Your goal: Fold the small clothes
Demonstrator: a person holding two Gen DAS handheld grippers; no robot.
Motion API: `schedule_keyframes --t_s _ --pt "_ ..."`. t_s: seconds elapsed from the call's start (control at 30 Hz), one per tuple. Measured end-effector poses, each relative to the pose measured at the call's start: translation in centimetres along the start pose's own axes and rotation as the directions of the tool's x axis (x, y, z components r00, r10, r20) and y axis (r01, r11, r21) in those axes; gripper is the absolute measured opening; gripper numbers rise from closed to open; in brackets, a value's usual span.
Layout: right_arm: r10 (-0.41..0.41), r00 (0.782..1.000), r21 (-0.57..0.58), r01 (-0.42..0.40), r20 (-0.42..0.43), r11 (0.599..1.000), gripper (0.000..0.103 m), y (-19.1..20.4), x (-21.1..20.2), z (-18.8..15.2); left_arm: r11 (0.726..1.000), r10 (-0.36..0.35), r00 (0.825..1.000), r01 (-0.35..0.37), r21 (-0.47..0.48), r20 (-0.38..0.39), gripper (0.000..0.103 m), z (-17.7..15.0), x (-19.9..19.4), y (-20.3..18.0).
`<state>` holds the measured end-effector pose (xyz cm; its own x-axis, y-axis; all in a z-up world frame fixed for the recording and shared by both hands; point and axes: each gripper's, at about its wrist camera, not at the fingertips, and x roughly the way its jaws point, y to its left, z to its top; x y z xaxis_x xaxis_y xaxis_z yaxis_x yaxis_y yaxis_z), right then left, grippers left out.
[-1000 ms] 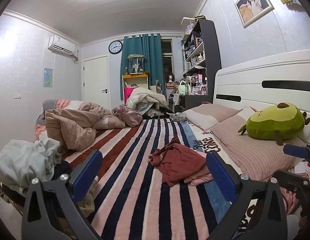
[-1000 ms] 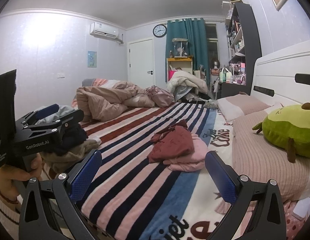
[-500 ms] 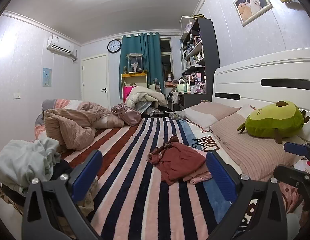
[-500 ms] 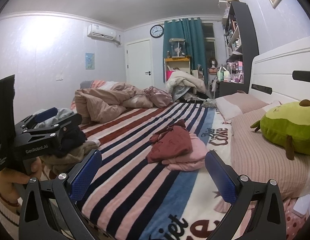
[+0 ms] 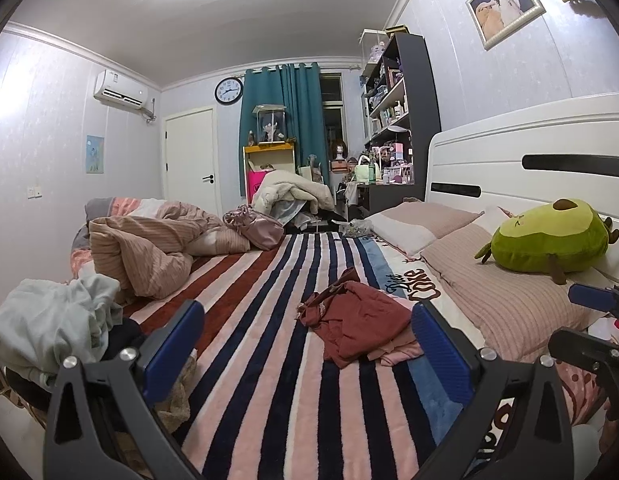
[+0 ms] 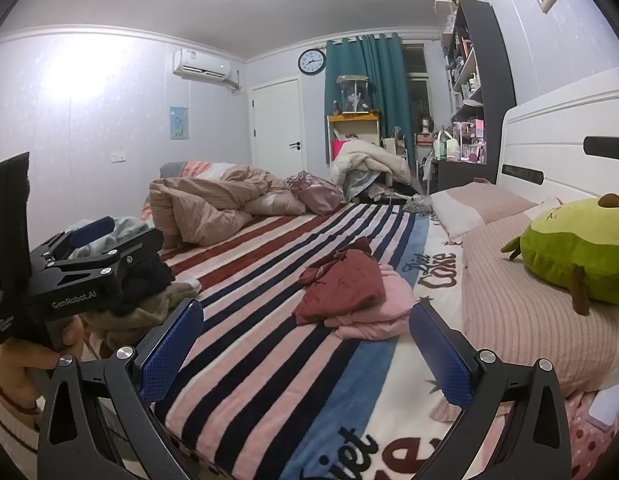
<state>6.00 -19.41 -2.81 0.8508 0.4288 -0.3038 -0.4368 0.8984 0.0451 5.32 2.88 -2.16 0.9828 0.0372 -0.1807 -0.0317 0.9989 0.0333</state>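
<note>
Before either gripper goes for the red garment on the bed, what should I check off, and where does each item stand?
1. Left gripper open, empty: ok.
2. Right gripper open, empty: ok.
3. Red garment in view, unobstructed: ok.
4. Red garment lying flat: not ok, crumpled on a pink garment.
5. Bare blanket in front for folding: ok.
6. Garment type, sleeves: cannot tell.

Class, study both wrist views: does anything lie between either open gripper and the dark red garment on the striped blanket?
Nothing visible does. Only bare striped blanket lies between the right gripper or left gripper and the dark red garment, which rests on a pink garment.
</note>
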Motion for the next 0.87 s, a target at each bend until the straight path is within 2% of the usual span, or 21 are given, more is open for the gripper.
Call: schedule_keyframes --t_s 0.53,0.87 --pt "-0.005 1.0 0.031 0.005 0.001 0.999 0.103 0.5 -0.2 -0.2 1.0 -0.007 1.0 0.007 0.003 -0.002 0.102 -0.2 0.0 0.1" --pt "-0.029 1.0 0.049 0.028 0.01 0.998 0.103 1.9 -1.3 0.1 0.999 -0.05 0.999 0.05 0.006 0.015 0.102 -0.3 -0.9 0.2"
